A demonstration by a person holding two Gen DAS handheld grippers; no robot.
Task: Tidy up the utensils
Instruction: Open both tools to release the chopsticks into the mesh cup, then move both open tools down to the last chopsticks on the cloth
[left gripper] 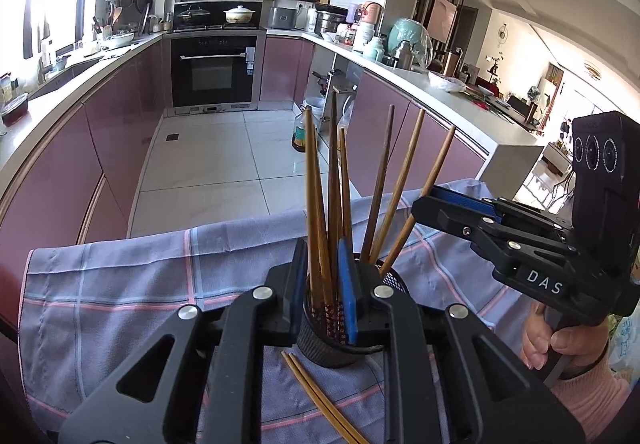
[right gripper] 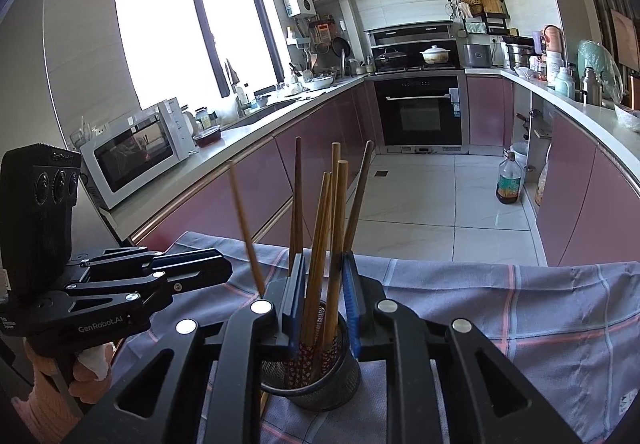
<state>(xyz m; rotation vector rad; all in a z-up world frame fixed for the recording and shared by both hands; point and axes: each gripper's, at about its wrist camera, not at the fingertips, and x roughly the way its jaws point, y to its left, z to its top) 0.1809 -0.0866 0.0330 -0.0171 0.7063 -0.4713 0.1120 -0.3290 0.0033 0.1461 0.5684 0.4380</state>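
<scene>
1. Two grippers are mine. My left gripper (left gripper: 322, 276) has its jaws parted only a little, the blue pads facing each other across a narrow slot.
2. Through that slot I see the black mesh holder (left gripper: 320, 348), upright on the checked cloth (left gripper: 120, 284), with a bundle of wooden chopsticks (left gripper: 312, 183) standing in it and fanning outward at the top.
3. From my own camera I cannot tell whether the left pads touch the bundle. In the right wrist view, which shows this gripper from the side, its tips sit close together with nothing clamped between them, and one leaning chopstick passes just beside them.
4. My right gripper (right gripper: 322, 276) is likewise only slightly parted. The same bundle shows in its slot, with a thin line of daylight on each side of the sticks.
5. In the left wrist view, nothing is held in the right gripper's tips, and they lie just beside the outermost leaning chopstick.
6. Two loose chopsticks (left gripper: 316, 396) lie flat on the cloth, side by side, at the near foot of the holder.
7. My right hand (left gripper: 560, 340), in a pink sleeve, grips its handle.
</scene>
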